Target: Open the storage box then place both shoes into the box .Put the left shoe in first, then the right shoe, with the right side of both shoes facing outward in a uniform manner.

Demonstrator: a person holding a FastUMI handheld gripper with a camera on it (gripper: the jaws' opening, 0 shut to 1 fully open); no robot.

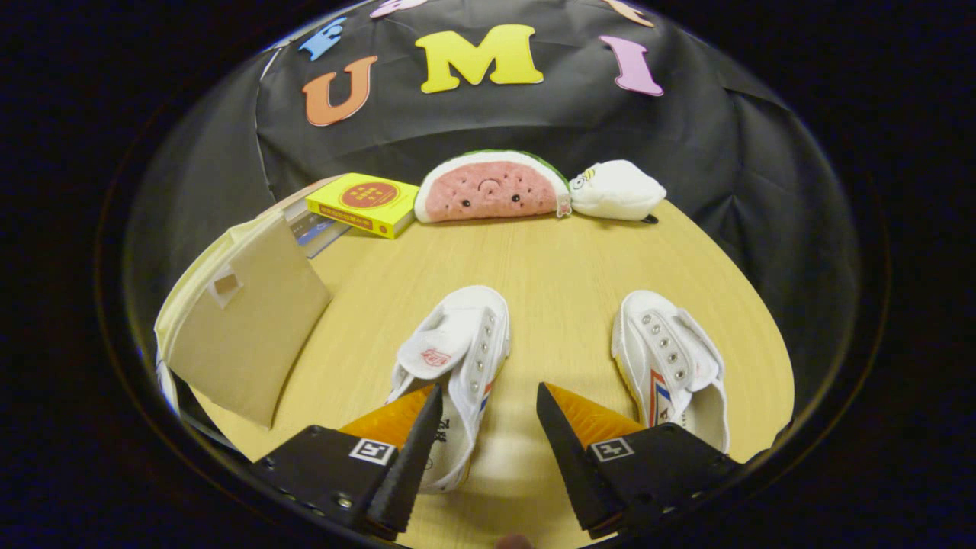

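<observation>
Two white canvas shoes lie on the wooden table (pixel 564 259). One white shoe (pixel 457 358) lies on its side just ahead of my fingers, its heel end reaching down beside the left finger (pixel 415 427). The other white shoe (pixel 671 366) lies further right, beyond the right finger (pixel 560 427). My gripper (pixel 488 400) is open and hovers above the table with nothing between its fingers. The beige storage box (pixel 244 320) stands to the left of the shoes with its lid flap raised.
At the back of the table lie a watermelon plush (pixel 492 189), a small white plush (pixel 616 191) and a yellow box (pixel 366 202) on some books. Bare wood stretches between the shoes and the plush toys.
</observation>
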